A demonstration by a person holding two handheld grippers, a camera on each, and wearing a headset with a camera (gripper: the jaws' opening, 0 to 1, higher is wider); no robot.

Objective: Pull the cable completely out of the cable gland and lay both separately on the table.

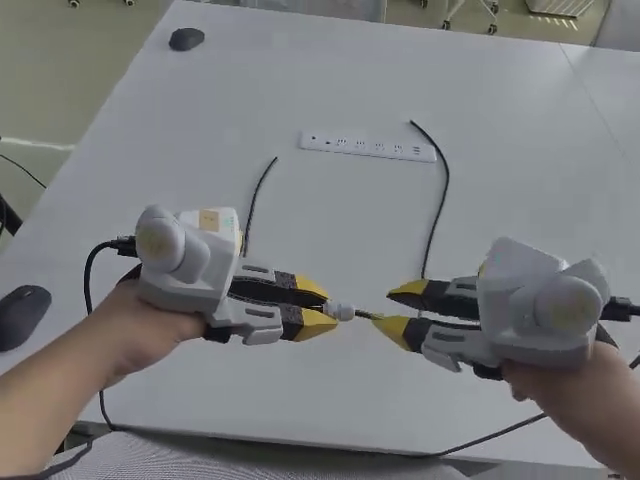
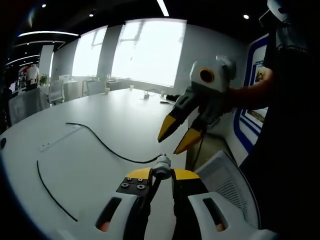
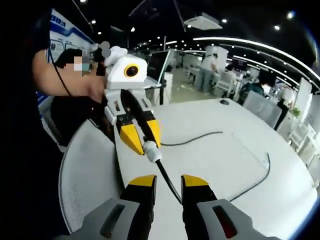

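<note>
Low centre of the head view, just above the near edge of the counter: the left gripper has its fingers clenched on the cable gland, which is held at the very tips. The right gripper faces it from the lower right. Its fingers are spread, and the cable runs out of the gland and down the gap between them, with space on both sides, so I judge it is not pinched. The cable is not yet out of the gland, and both are in the air. Risks:
- A pull before the right fingers close gives no extraction.
- A thin cable may slide through the pads.
- An off-axis pull could lever the gland out of its tip hold and drop it past the counter edge.
- Laying the parts near the loose black cable at upper right invites a mix-up.
</note>
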